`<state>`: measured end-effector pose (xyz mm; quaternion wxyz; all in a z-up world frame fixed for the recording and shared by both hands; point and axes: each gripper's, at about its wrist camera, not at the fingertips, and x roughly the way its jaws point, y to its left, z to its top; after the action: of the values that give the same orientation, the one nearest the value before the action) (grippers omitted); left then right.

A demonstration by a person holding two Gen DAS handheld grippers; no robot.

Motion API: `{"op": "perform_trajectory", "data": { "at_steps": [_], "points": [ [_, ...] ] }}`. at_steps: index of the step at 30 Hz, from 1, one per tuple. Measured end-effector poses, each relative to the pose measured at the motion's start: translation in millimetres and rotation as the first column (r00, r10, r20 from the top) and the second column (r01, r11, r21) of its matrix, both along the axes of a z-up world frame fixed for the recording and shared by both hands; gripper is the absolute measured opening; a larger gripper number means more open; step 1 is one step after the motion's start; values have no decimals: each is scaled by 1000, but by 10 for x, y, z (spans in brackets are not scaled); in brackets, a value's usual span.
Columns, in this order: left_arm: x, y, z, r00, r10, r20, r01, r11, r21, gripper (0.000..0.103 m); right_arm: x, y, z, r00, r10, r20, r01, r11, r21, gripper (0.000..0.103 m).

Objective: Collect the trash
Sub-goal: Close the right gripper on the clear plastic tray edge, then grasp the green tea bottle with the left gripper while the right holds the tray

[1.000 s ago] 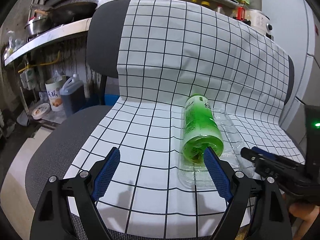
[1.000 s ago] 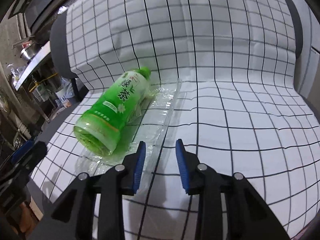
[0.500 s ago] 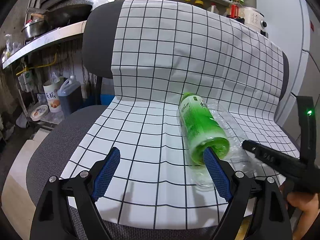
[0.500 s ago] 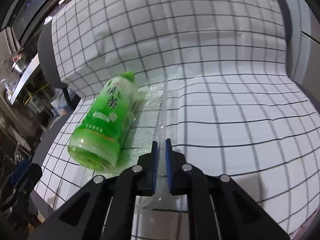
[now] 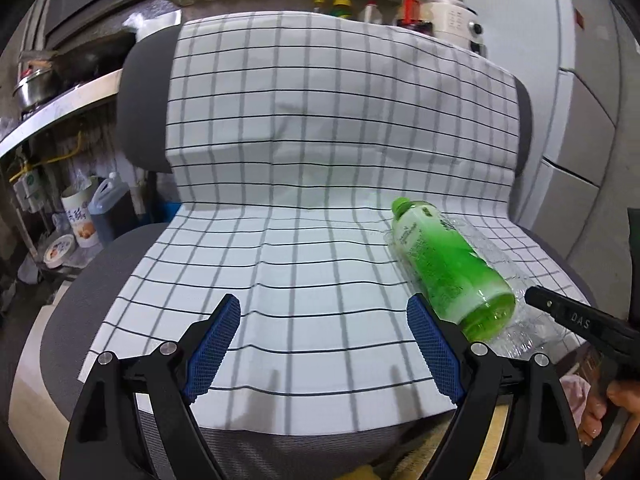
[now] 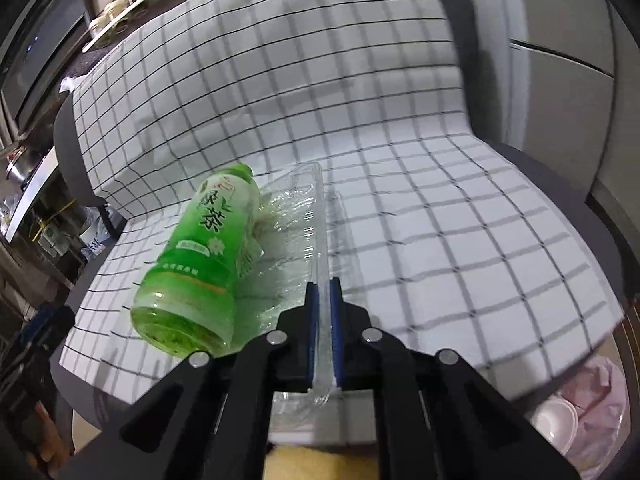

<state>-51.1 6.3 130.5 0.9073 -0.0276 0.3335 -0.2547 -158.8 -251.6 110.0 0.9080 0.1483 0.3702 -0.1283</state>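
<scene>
The right gripper [image 6: 324, 320] is clenched on the rim of a clear plastic tray [image 6: 316, 216] near the front edge of the checked cloth [image 6: 440, 184] draped over the chair [image 5: 132, 264]; a green bottle [image 6: 200, 256] lies on its side in the tray, cap toward the backrest; the left gripper [image 5: 322, 344] is held released over bare cloth, left of the bottle; if the flimsy tray is lifted or tilted by one edge, the bottle may well be rolled off, or the thin rim slipped from the pads.
</scene>
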Motion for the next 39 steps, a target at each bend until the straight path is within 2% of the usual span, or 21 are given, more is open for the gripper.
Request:
{"op": "perform_trajectory", "data": {
  "at_steps": [5,12,16,18,20,25,33,39],
  "points": [
    [-110,-181,72,999,-44,6,44,999,-1,85,-248,-237,17,999,-52,6,52,999,-8,7],
    [-241,-385,105,996,-94,2,94,996,2,85,-390,-422,-92,997,-76,-11,76,997,13,8],
    [-261,-452,108,995,-102,-2,102,995,3,85,-418,-421,-141,998,-67,-9,67,998,9,12],
    [-261,-472,103,995,-103,-4,103,995,5,85,-445,-416,-132,998,-64,0,64,998,9,21],
    [-252,-490,97,995,-103,-9,103,995,3,85,-467,-421,-94,998,-64,19,64,998,8,29],
    [-273,-617,122,991,-134,-20,134,991,-14,85,-551,-415,125,994,-71,82,75,996,-49,34],
    [-354,-1016,263,976,-219,-21,217,974,-69,85,-719,-508,465,981,-91,172,117,982,-149,35],
    [-378,-1247,310,968,-250,-23,248,966,-78,85,-844,-661,588,971,-120,207,154,976,-156,35]
  ]
}}
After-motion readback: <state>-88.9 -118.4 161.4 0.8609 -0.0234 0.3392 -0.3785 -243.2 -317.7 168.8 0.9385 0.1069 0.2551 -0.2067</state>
